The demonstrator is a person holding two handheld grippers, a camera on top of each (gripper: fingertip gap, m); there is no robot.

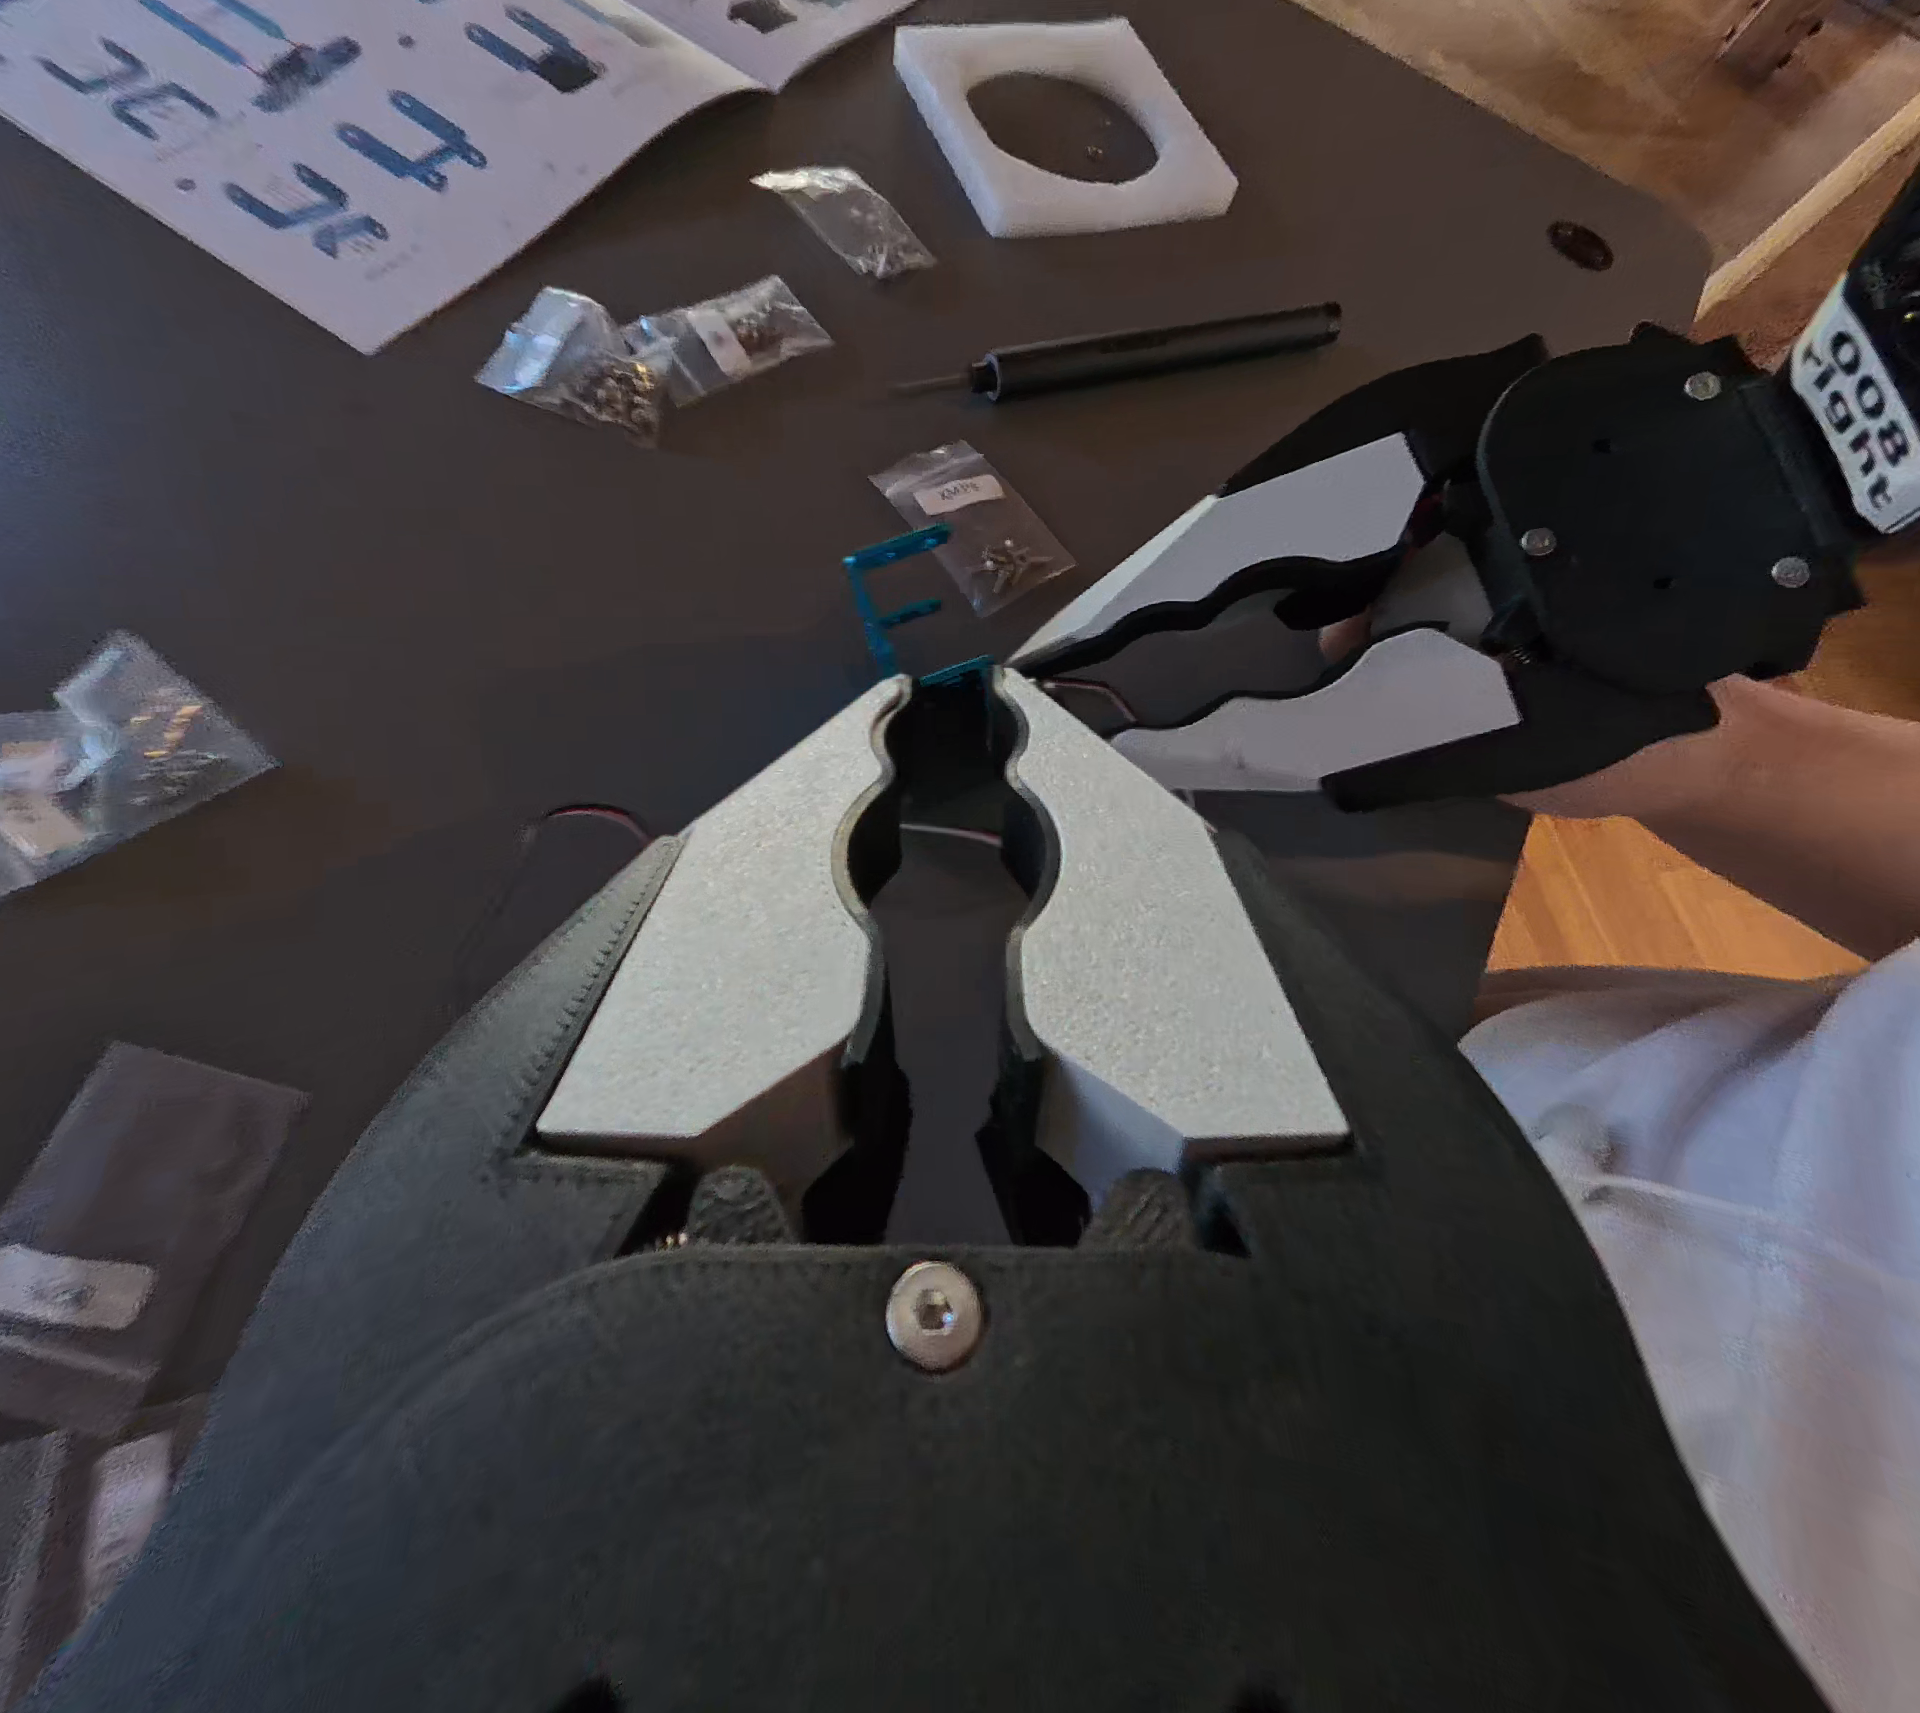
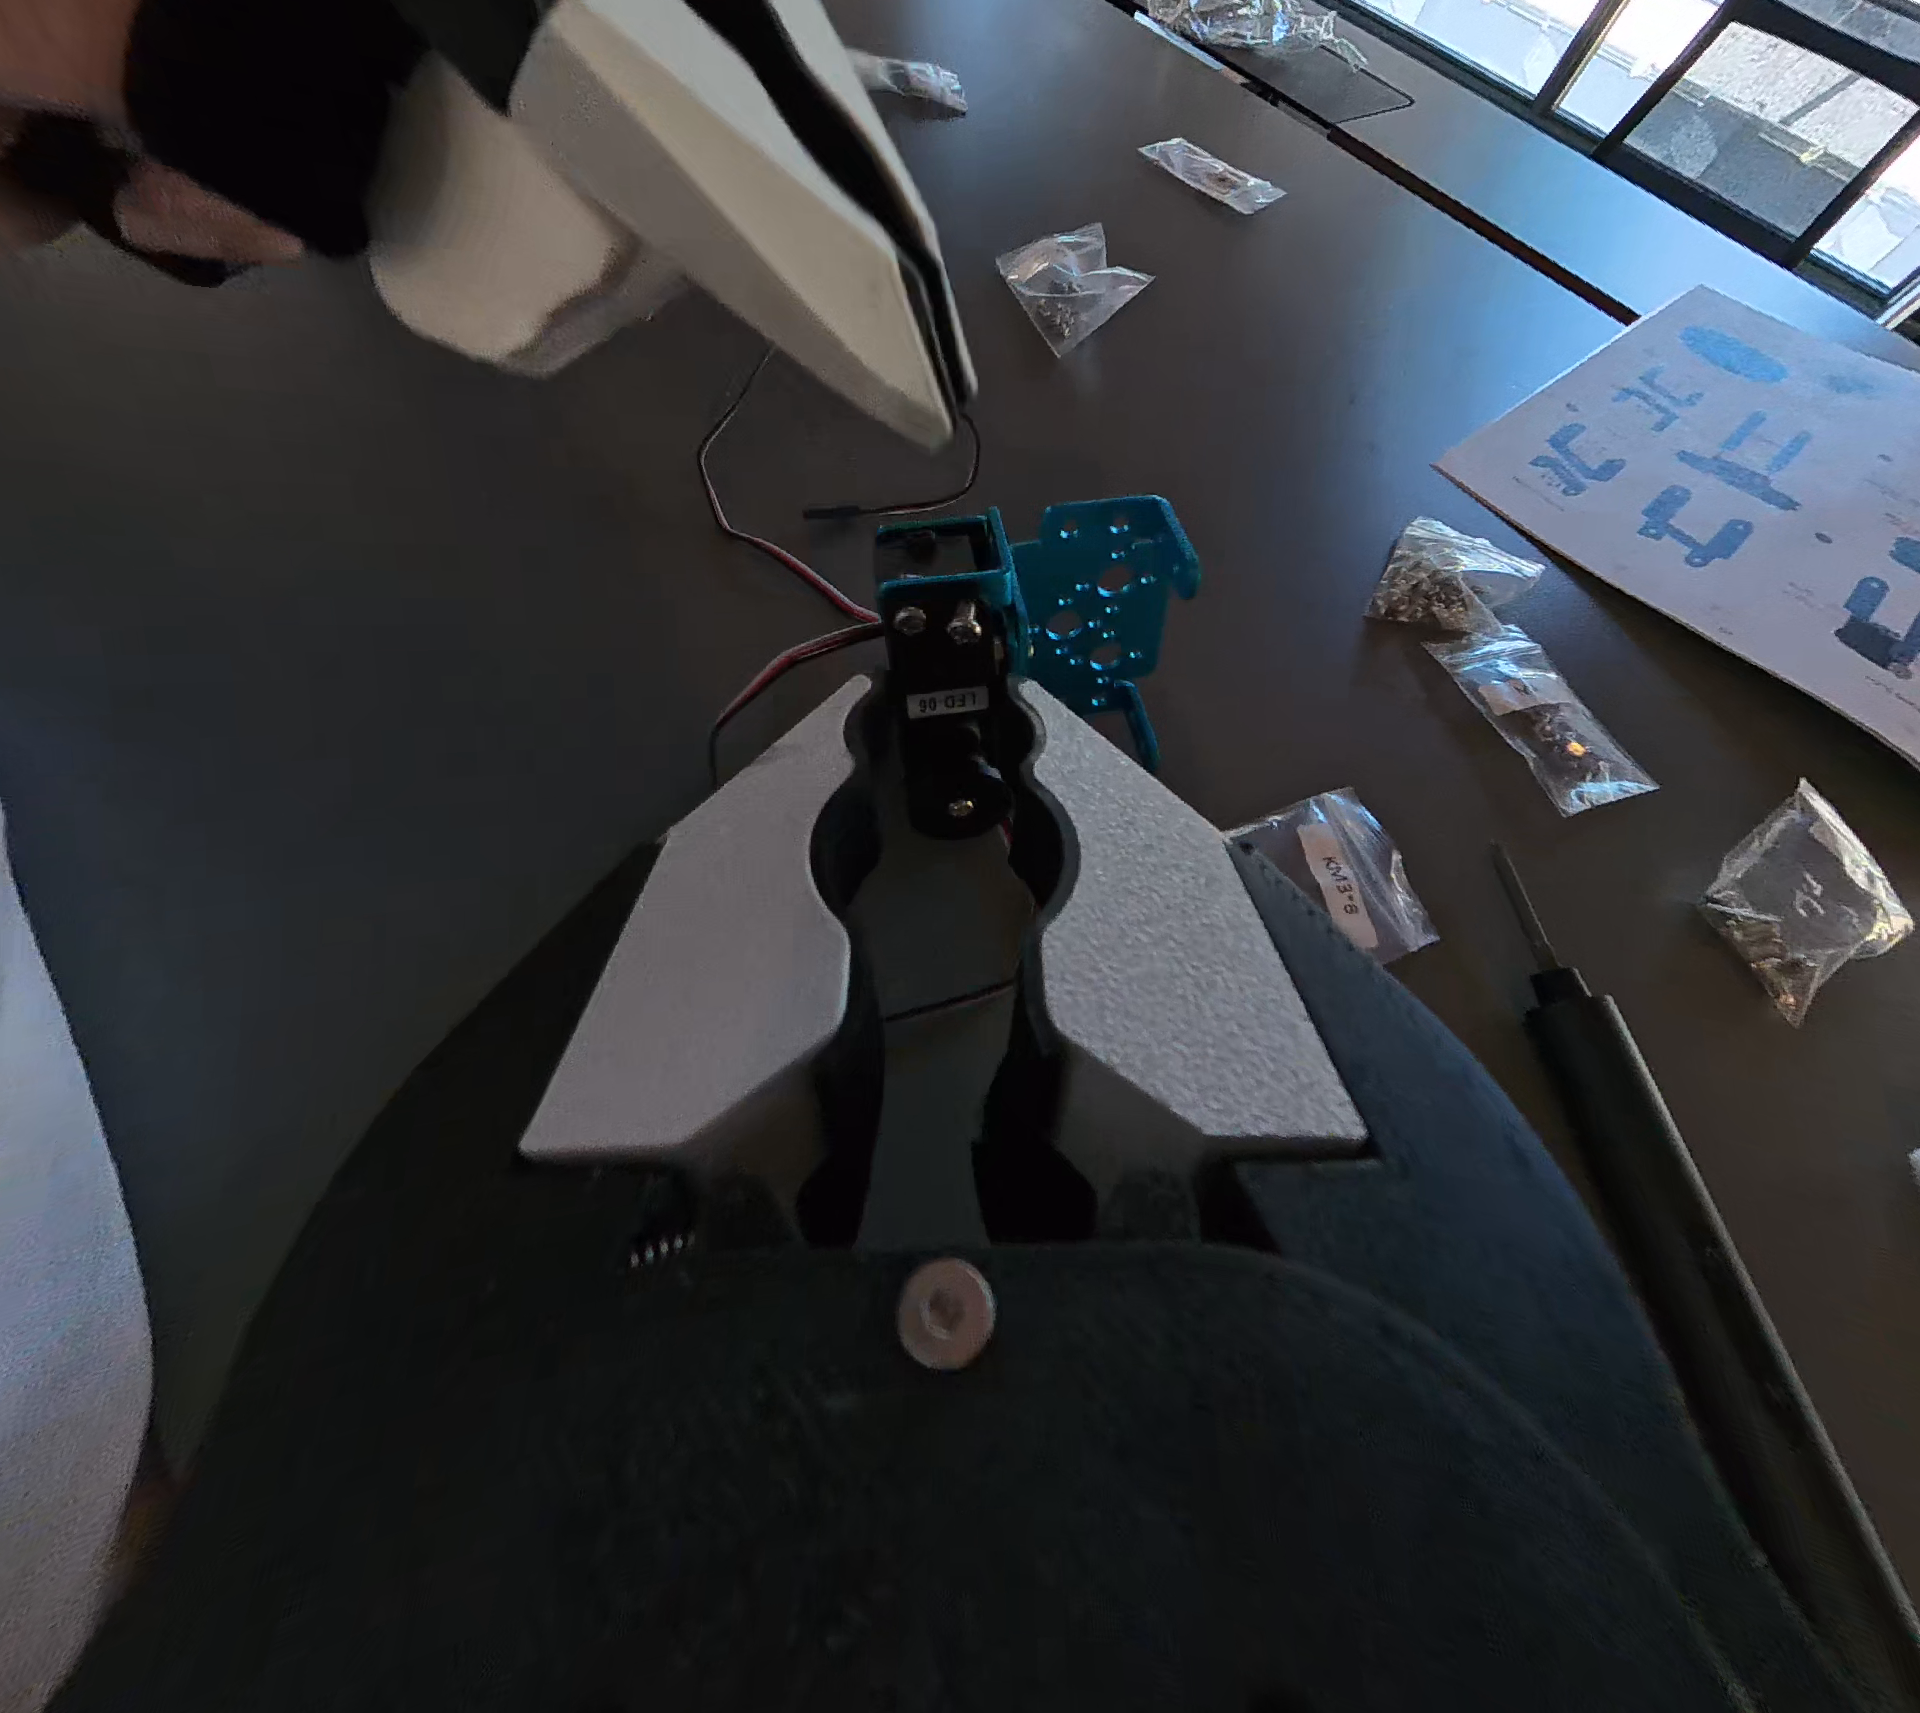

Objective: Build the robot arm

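Now, over the dark worktop (image 1: 312, 520):
Right gripper (image 2: 940, 702): my jaws are narrowed onto a black servo (image 2: 945, 728), gripping its body near the tips.
Blue bracket (image 2: 1107, 614): it is screwed to the servo's far end, just beyond and to the right of my right jaws.
Left gripper (image 1: 951, 692): my jaws are nearly closed at the tips, on or against the blue bracket's edge; I cannot tell if they grip it.
Wires (image 2: 790, 655): red, black and white, they trail left from the servo.
Screwdriver (image 2: 1704, 1248): it lies on the worktop to the right of my right jaws.
Screw bags (image 2: 1340, 868): they are scattered right of and beyond my right jaws.
Instruction sheet (image 1: 312, 53): it lies far beyond my left jaws, with a white foam frame (image 1: 1060, 125) beside it.
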